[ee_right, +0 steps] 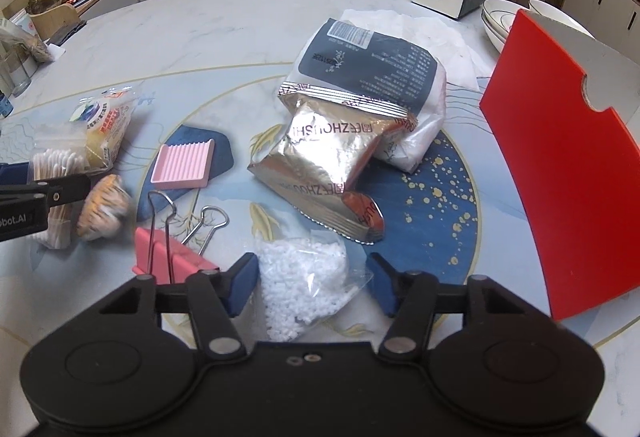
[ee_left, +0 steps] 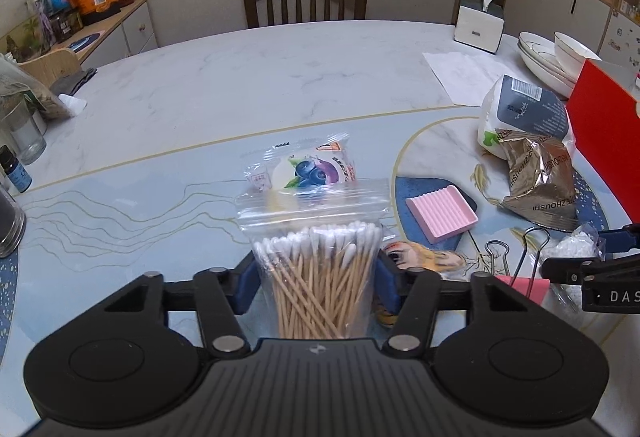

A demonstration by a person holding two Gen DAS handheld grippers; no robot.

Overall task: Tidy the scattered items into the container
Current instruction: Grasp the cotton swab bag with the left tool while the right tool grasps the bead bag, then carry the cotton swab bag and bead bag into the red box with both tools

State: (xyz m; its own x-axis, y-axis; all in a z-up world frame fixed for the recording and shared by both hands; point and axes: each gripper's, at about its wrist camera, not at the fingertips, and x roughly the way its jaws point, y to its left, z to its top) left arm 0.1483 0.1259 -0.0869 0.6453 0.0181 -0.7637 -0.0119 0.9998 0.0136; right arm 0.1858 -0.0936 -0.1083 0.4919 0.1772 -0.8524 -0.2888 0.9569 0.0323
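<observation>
Swab bag [ee_left: 316,273] lies left of binder clip [ee_left: 520,277], perhaps touching snack [ee_left: 304,169].

We see a glossy marble-look table [ee_left: 280,69], clear plastic around wooden cotton swabs [ee_left: 316,277], a crinkled metallic foil packet [ee_right: 332,165] and a ribbed matt pink tray [ee_right: 186,163].

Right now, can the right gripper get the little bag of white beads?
Probably yes. The right gripper already has the bag of white beads between its blue fingers, and nothing lies on top. The pink binder clip sits close beside but not in the way.
</observation>
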